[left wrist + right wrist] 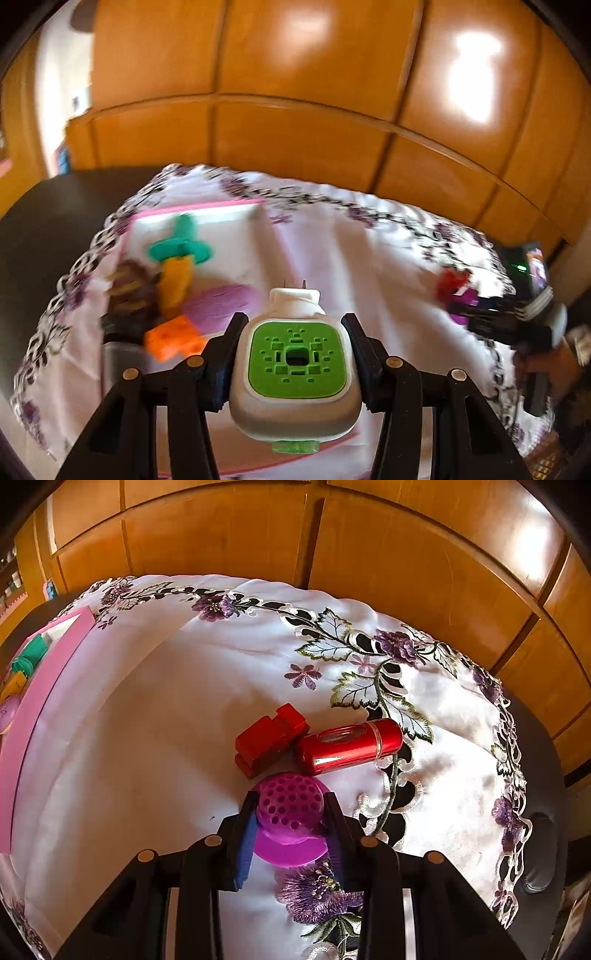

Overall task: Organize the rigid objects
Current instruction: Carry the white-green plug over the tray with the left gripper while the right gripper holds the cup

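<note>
Motion blur smears the toys in the pink tray (199, 206); its near edge is cut off.

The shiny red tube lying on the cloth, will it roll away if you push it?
Probably: the red tube is round and lies on its side. The red block touching one end may stop it. Its glossy shell looks slippery.

This looks like a room in a home. A white tablecloth (229, 672) with sewn purple flowers covers a dark table (543, 746). Behind it stand big shiny wooden cupboard doors (406, 561). Little toys lie in a pink box (40, 679) on the cloth.
</note>
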Tool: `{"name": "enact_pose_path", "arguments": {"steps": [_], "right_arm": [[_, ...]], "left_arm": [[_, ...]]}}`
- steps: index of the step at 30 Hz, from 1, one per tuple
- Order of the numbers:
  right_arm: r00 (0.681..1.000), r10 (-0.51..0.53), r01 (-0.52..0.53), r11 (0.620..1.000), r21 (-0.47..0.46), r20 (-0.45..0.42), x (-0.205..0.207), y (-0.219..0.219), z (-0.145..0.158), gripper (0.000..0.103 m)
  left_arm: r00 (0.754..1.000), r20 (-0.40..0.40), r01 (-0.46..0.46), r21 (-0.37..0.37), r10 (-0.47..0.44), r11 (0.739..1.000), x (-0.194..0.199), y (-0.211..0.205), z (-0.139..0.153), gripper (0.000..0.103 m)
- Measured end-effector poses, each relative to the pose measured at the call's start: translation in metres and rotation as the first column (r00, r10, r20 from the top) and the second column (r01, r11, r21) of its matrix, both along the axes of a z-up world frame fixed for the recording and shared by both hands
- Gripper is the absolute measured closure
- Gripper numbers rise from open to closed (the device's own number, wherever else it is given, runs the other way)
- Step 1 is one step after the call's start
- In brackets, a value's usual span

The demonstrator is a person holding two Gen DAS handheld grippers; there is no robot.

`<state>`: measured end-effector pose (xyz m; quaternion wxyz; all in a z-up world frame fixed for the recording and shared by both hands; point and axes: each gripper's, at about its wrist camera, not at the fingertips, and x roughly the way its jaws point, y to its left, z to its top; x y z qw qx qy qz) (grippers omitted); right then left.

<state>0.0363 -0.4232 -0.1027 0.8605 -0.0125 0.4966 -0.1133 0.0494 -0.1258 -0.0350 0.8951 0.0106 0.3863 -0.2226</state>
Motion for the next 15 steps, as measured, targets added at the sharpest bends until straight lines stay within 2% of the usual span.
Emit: {"name": "enact_pose_path", "arguments": {"steps": [6,11,15], "right_arm": [[1.0,0.002,-0.002,1.0,-0.011,-0.001,0.0,0.001,0.0,0.07],[1.0,0.003,-0.003,1.0,-0.015,-0.001,0.0,0.002,0.0,0.07],[1.0,0.004,-0.004,1.0,-0.02,-0.002,0.001,0.002,0.0,0.07]], "left_arm": [[0.999,-0.039,-0.036,0.019,0.036,0.999,-0.001,0.02,-0.02,0.051],[0.997,-0.078,-0.02,0.007,0.021,1.0,0.003,0.014,-0.029,0.051],[0.996,-0.092,-0.012,0.04,0.016,0.999,0.02,0.002,-0.037,0.051]]}}
